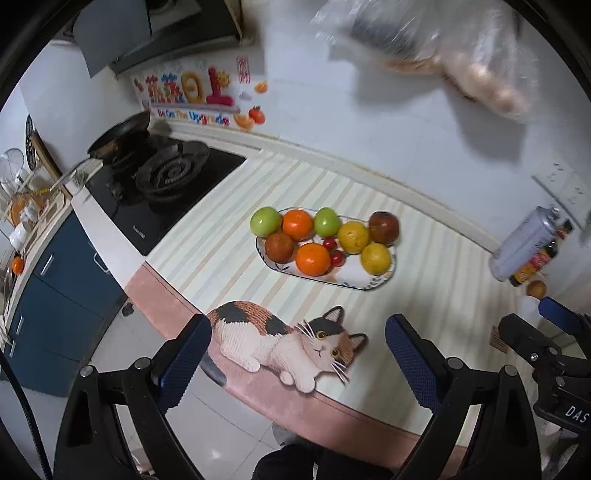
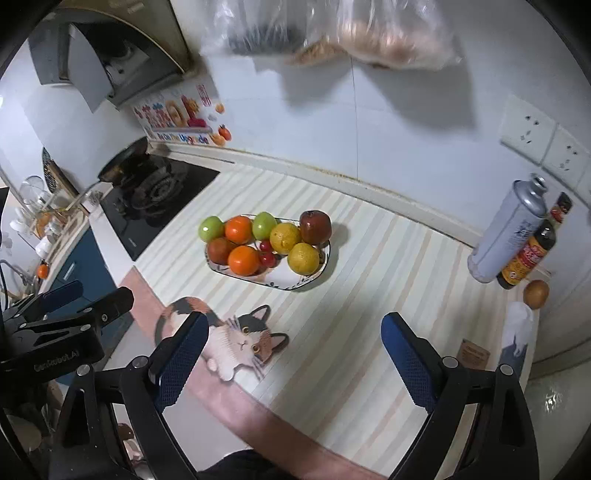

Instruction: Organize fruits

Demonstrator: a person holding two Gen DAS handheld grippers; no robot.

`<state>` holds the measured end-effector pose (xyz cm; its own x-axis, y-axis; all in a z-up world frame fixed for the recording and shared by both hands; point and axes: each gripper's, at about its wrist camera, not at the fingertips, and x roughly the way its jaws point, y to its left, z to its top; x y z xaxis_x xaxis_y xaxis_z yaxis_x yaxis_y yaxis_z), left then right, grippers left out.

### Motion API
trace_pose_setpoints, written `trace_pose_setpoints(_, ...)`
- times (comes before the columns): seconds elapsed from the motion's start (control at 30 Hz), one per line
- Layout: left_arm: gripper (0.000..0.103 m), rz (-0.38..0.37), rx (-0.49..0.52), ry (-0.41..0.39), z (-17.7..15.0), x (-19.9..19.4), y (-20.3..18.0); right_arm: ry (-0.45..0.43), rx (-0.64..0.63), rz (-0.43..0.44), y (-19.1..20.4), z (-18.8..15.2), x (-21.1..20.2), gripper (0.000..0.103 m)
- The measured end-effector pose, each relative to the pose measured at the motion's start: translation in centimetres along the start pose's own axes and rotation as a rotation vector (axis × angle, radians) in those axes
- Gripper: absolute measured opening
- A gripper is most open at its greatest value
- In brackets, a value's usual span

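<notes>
1. The oval plate (image 1: 373, 286) sits near the middle of the striped mat (image 1: 424, 332) on the table (image 1: 110, 254), well apart from both claws.
2. On the plate lie 2 green fruits (image 1: 265, 220), 2 oranges (image 1: 312, 259), 2 yellow fruits (image 1: 375, 258), 2 dark red fruits (image 1: 384, 228) and 2 small cherry tomatoes (image 1: 336, 257), packed so that most touch a neighbour.
3. One green fruit at the left end overhangs the plate's rim, and a dark red fruit (image 2: 315, 227) stands at the far right end.
4. A cat picture (image 1: 284, 345) is printed on the mat's near edge, between the plate and the claws.
5. The left claw (image 1: 297, 360) hangs above the table's near edge, its fingers spread wide with nothing between them.
6. The right claw (image 2: 295, 356) hovers likewise over the mat, wide and holding nothing.
7. To the right stand a grey spray can (image 2: 508, 232) and a dark sauce bottle (image 2: 526, 256), just beside each other, with a brown round item (image 2: 536, 293) near them.
8. A black gas stove (image 1: 162, 184) with a pan (image 1: 122, 134) lies to the left of the mat.
9. Plastic bags (image 2: 369, 33) hang blurred against the wall above.
</notes>
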<state>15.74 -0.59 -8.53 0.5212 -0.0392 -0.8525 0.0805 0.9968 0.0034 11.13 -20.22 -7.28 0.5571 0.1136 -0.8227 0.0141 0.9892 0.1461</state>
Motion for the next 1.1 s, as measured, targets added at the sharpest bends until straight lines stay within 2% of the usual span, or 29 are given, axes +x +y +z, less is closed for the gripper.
trace_pose_setpoints(0.27,0.096,-0.027,0.019,-0.095,-1.8,-7.0,-0.4,-0.064,-0.010,0.012,1.1,-1.9,-7.4,0.097)
trace_pose_setpoints(0.53,0.096,-0.035,-0.003,-0.144,-3.4,-10.5,-0.1,-0.115,-0.028,0.015,2.0,-3.2,-12.2,0.097)
trace_pose_setpoints(0.8,0.096,-0.027,0.023,-0.173,-3.8,-11.7,-0.7,-0.128,-0.026,0.018,2.0,-3.4,-13.4,0.097)
trace_pose_setpoints(1.1,0.096,-0.003,0.032,-0.177,-3.2,-11.0,-1.0,-0.125,-0.013,0.017,1.7,-2.3,-11.5,0.097)
